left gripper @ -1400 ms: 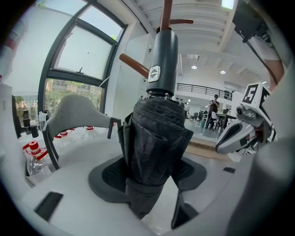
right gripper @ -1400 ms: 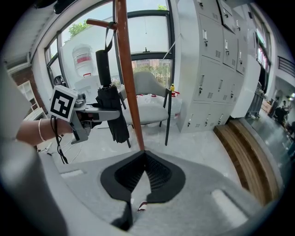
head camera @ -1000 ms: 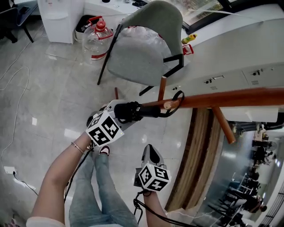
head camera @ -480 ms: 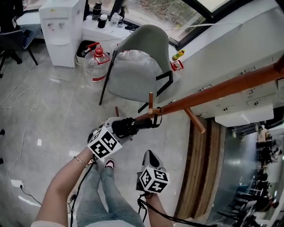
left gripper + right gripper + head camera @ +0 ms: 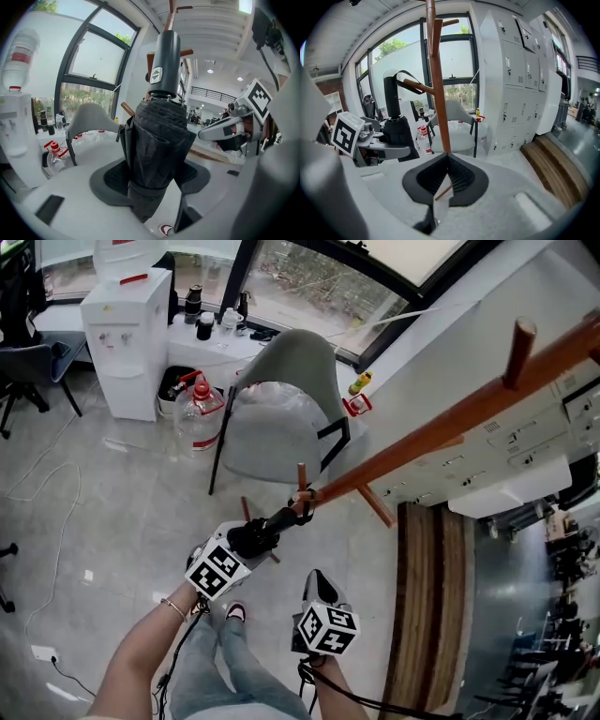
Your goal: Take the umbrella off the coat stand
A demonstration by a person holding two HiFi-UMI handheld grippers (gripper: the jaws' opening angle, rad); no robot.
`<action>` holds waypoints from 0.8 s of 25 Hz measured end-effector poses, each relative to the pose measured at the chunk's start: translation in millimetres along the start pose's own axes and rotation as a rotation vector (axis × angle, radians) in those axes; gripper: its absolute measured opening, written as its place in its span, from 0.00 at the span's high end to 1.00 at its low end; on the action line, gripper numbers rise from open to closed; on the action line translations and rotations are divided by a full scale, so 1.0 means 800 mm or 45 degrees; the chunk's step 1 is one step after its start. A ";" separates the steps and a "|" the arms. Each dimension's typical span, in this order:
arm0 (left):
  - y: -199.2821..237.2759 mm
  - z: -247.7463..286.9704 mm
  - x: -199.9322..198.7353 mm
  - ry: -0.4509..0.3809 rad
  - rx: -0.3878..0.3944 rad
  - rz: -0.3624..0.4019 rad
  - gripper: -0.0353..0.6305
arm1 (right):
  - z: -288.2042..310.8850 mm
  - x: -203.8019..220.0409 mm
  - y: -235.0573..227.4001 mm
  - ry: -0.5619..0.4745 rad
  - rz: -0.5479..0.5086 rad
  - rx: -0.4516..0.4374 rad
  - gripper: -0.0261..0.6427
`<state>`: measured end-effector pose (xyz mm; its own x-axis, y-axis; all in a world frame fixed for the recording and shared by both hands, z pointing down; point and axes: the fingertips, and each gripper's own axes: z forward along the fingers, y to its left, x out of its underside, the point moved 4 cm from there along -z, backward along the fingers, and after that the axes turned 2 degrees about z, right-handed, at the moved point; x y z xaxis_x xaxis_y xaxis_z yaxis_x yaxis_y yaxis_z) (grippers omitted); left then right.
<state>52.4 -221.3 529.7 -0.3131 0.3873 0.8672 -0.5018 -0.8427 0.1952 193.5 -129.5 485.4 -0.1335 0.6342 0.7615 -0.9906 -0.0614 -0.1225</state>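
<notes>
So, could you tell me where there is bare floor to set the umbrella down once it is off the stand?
The open tile floor left of the grey chair and in front of the water dispenser is bare. It is crowded where the water bottle and bin stand beside the chair, and round the foot of the coat stand.

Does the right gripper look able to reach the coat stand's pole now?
Probably yes: the right gripper is empty, jaws together, the pole stands straight ahead unobstructed, and the left gripper with the umbrella sits off to the side.
</notes>
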 end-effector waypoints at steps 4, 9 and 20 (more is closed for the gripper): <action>-0.002 -0.010 -0.002 -0.001 -0.023 -0.039 0.57 | -0.006 -0.006 -0.004 -0.005 0.014 -0.005 0.95; 0.003 -0.026 -0.007 -0.014 -0.071 -0.072 0.57 | -0.009 -0.010 -0.003 -0.018 0.040 -0.028 0.95; 0.005 -0.072 -0.017 -0.025 -0.185 -0.139 0.57 | -0.012 -0.031 0.014 -0.052 0.052 -0.084 0.95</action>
<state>8.2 -208.0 492.3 -0.2351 0.4650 0.8535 -0.6435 -0.7326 0.2219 185.8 -138.4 458.7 -0.1766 0.5999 0.7804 -0.9802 -0.0347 -0.1951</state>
